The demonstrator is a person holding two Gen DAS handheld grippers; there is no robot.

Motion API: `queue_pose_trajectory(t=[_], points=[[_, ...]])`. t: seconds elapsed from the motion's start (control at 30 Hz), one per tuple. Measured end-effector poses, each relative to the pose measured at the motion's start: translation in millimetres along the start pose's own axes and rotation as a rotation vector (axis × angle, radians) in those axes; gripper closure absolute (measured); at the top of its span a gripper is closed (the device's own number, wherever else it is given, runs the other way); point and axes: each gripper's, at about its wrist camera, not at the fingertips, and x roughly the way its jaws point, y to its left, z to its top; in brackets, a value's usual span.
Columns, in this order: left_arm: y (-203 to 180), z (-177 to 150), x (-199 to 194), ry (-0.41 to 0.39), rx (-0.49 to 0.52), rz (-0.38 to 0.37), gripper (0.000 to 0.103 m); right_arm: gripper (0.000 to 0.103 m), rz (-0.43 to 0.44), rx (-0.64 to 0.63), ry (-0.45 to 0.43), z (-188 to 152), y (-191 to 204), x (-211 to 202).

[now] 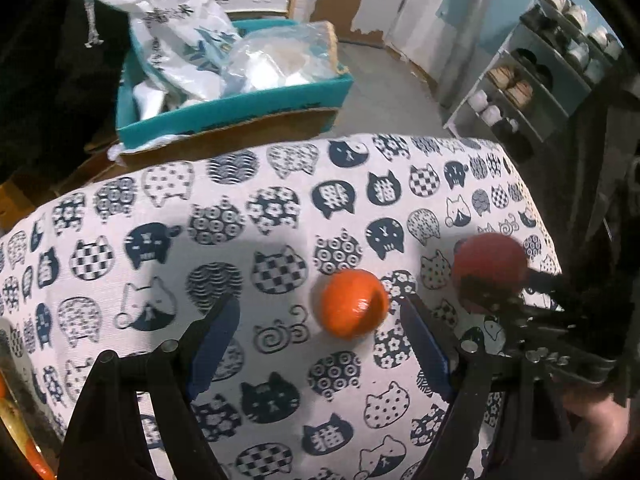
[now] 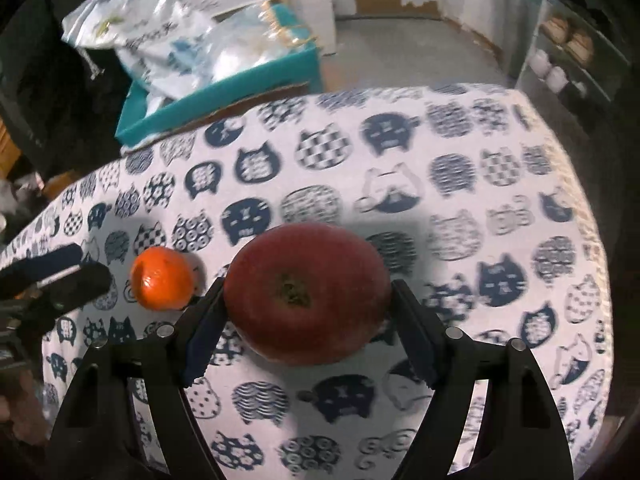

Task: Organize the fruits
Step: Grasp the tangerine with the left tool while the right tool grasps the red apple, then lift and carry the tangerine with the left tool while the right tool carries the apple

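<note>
Your right gripper (image 2: 306,312) brackets a large, round, dark-red apple (image 2: 307,292) on the cat-patterned white-and-navy tablecloth (image 2: 460,216), its jaws spread to either side of the fruit; the left blue pad (image 2: 202,340) sits against the apple's skin, while whether the right pad is touching cannot be told. The apple rests stem-hollow toward the camera, near the middle of the surface in the right wrist view. Just beside it, on its left, a small glossy orange mandarin (image 2: 162,278) lies on the cloth. In the left wrist view, your left gripper (image 1: 320,316) hangs over the cloth with jaws wide apart and nothing between them; the mandarin (image 1: 354,303) sits just ahead of the right fingertip (image 1: 416,320), and the apple (image 1: 490,264) lies toward the surface's right edge. Beyond the far edge, a teal cardboard box (image 1: 240,110) holds crumpled white plastic bags (image 1: 188,36).
</note>
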Motion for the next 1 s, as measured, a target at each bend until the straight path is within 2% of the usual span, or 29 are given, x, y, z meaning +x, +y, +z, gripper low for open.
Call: queue_pose_trajectory(t=[0.23,0.47,0.53,0.67,0.7,1.0], points=[[-16.2,-2.3,20.4,0.028,0.031,0.013,0.019,0.024,-0.001,0.036,-0.009,-6.9,-17.8,-11.4],[-19.7,-3.6,36.2,0.056,0.04,0.026,0.019,0.024,0.018,0.052,-0.005,-9.5,-19.1,-13.5],[-19.9,-4.9,40.0,0.066,0.045,0.035,0.024,0.024,0.019,0.048,-0.005,-9.8,-18.2,-14.2],[-20.1,-7.1,45.5,0.086,0.053,0.022,0.052,0.024,0.021,0.05,-0.005,-9.9,-18.4,-14.4],[-20.8,-7.5,46.7,0.091,0.057,0.006,0.055,0.024,0.021,0.05,-0.005,-9.8,-18.1,-14.6],[-27.7,-9.8,20.3,0.021,0.107,0.041,0.056,0.024,0.007,0.023,-0.029,-8.2,-12.6,-26.3]])
